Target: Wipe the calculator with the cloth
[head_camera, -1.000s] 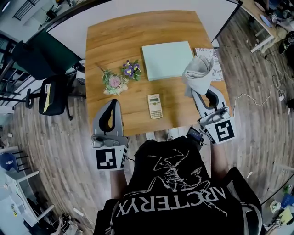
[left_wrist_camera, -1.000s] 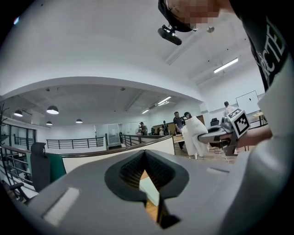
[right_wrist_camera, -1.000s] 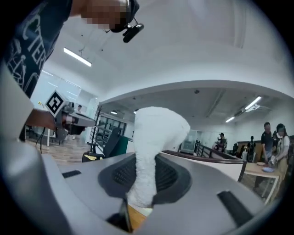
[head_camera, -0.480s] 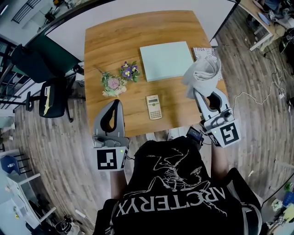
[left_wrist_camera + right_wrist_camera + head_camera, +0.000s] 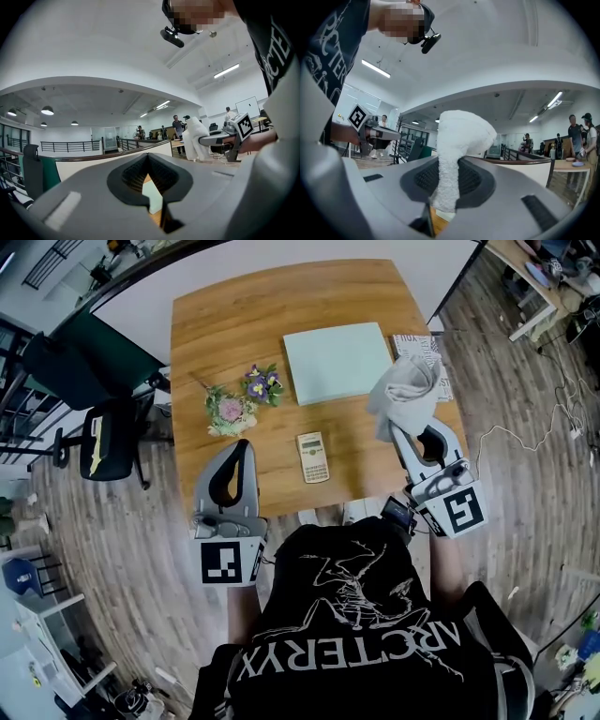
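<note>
The small beige calculator [image 5: 314, 457] lies flat near the front edge of the wooden table [image 5: 234, 315]. My right gripper [image 5: 397, 433] is to its right, shut on a white cloth [image 5: 405, 392] that bunches up above the jaws. In the right gripper view the cloth [image 5: 458, 136] rises out of the closed right gripper [image 5: 449, 165]. My left gripper [image 5: 242, 446] hovers at the table's front edge, left of the calculator, shut and holding nothing. In the left gripper view the left gripper [image 5: 148, 155] has its tips together, and the cloth [image 5: 193, 139] shows to the right.
A pale green board [image 5: 337, 362] lies behind the calculator. A small bunch of flowers [image 5: 244, 399] sits to the left, and a printed paper [image 5: 437, 360] lies at the right edge behind the cloth. An office chair [image 5: 103, 432] stands left of the table.
The left gripper has crept slightly right and toward the table. The right gripper with the cloth has barely shifted. The calculator has not moved.
</note>
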